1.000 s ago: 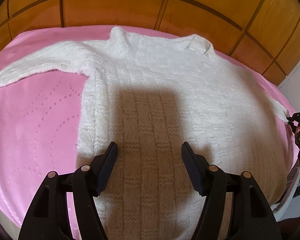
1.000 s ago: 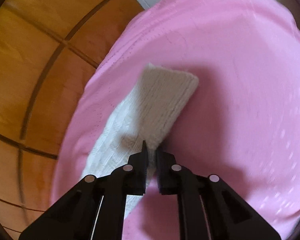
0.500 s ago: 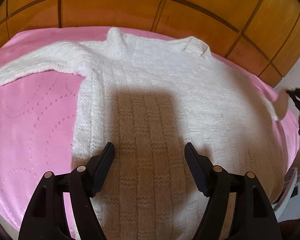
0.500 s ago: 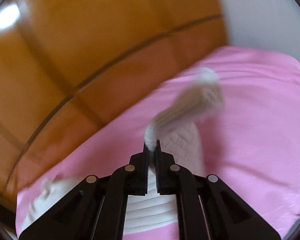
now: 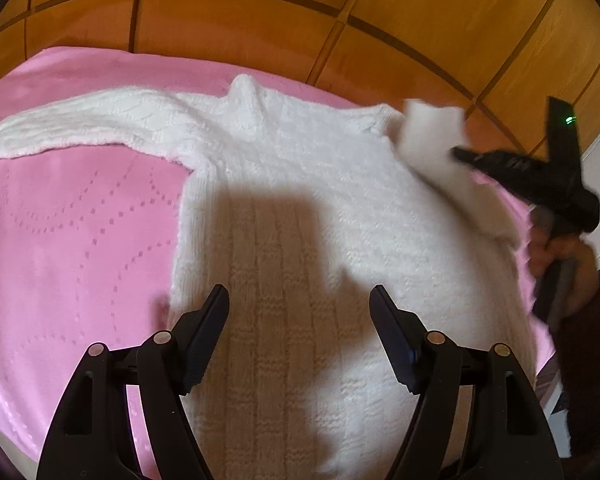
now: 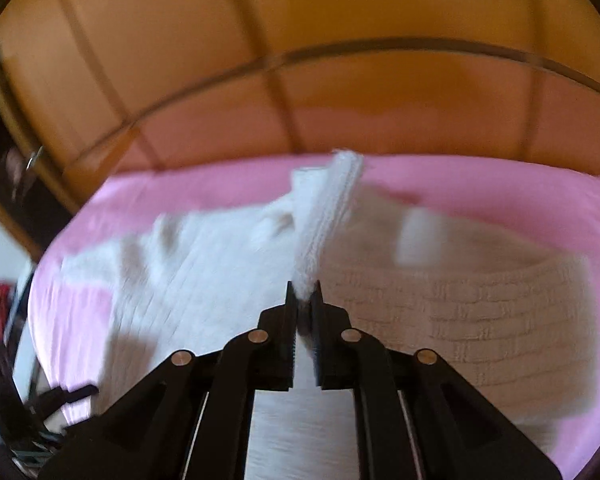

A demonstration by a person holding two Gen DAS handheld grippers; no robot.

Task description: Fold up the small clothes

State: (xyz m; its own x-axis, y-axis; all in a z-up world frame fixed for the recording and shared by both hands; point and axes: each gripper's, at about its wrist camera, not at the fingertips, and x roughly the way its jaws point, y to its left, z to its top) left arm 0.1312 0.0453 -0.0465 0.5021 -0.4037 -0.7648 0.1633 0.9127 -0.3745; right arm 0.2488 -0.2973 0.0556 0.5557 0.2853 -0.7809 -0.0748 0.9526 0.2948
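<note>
A white knitted sweater lies face up on a pink blanket, its left sleeve stretched out flat. My left gripper hovers open over the lower body, nothing between its fingers. My right gripper, held by a hand, carries the right sleeve's cuff above the shoulder. In the right wrist view the right gripper still pinches the sleeve, which rises from the tips over the sweater's body; its jaws are opening.
A wooden panelled headboard runs along the far side of the bed. The blanket's right edge drops off near the hand. Dark objects and cords sit past the bed's left edge in the right wrist view.
My right gripper swung the sleeve from the bed's right edge up and in over the sweater's shoulder, rolling as it went. The left gripper shifted slightly and stayed open.
</note>
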